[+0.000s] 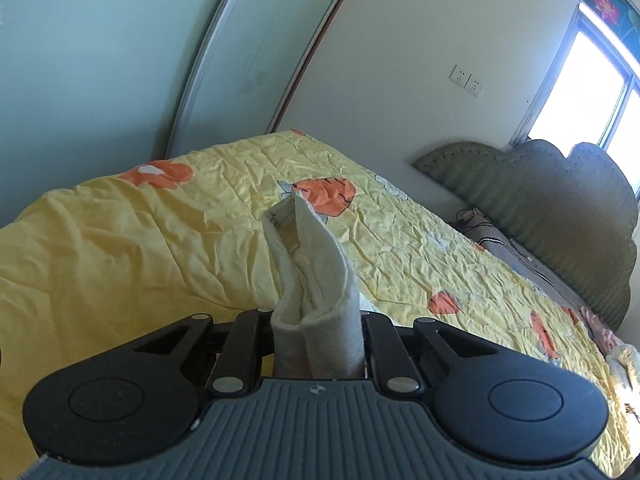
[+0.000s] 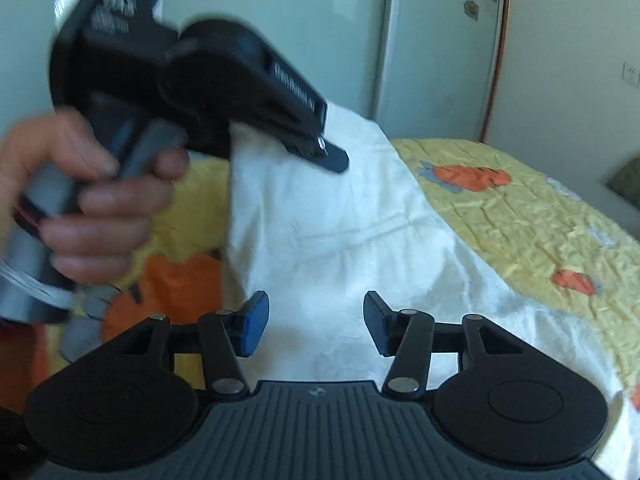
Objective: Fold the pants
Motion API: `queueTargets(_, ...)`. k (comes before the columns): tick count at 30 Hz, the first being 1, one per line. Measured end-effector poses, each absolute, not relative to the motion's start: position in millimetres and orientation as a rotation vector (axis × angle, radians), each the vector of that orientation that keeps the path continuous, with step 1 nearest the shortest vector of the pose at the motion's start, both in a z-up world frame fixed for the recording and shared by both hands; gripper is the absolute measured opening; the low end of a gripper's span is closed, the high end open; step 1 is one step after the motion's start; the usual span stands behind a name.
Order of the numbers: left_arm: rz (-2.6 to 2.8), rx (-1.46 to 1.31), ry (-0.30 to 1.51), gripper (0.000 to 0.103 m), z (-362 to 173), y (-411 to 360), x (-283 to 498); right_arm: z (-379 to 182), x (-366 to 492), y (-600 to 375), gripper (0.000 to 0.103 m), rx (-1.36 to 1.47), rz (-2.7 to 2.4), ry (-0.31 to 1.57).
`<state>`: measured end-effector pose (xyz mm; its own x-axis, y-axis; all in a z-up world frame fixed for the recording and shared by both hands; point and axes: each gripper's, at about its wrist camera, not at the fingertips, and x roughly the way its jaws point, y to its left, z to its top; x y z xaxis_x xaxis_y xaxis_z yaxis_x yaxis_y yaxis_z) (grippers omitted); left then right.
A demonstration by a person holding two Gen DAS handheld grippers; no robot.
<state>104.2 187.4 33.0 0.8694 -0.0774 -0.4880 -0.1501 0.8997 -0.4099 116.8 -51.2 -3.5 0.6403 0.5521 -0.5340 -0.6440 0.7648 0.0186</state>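
Observation:
The white pants (image 2: 332,224) hang lifted over the yellow bed. In the left wrist view my left gripper (image 1: 318,336) is shut on a bunched fold of the white pants (image 1: 308,276), which sticks up between its fingers. In the right wrist view my right gripper (image 2: 316,326) is open, its blue pads (image 2: 252,326) either side of the hanging cloth without touching it. The left gripper (image 2: 316,140) also shows there at upper left, held in a hand (image 2: 92,208), clamped on the cloth's top edge.
The bed has a yellow cover with orange animal prints (image 1: 140,248). A green padded headboard (image 1: 560,216) stands at the right. A pale wardrobe door (image 1: 100,60) and a white wall with sockets (image 1: 466,79) are behind. A bright window (image 1: 592,80) is at far right.

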Motion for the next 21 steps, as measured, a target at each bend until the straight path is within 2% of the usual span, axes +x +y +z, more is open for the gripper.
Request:
queueTargets(2,0.031,-0.450,0.507,0.013,37,183,100,3,132,-73,0.052,-0.038,0.630,0.555)
queueTargets(6,-0.019,-0.351,0.440,0.013,64,151,83,1,162,-107,0.053,0.070,0.438,0.560)
queueTargets(11,-0.176,-0.274,0.383,0.013,93,88,66,9,167,-162,0.054,0.421,0.519,0.495)
queueTargets(17,-0.376,-0.164,0.312,0.013,111,-5,44,36,119,-227,0.054,0.442,0.451,0.346)
queueTargets(21,-0.528,-0.136,0.341,0.013,102,-62,41,39,81,-284,0.054,0.433,0.327,0.331)
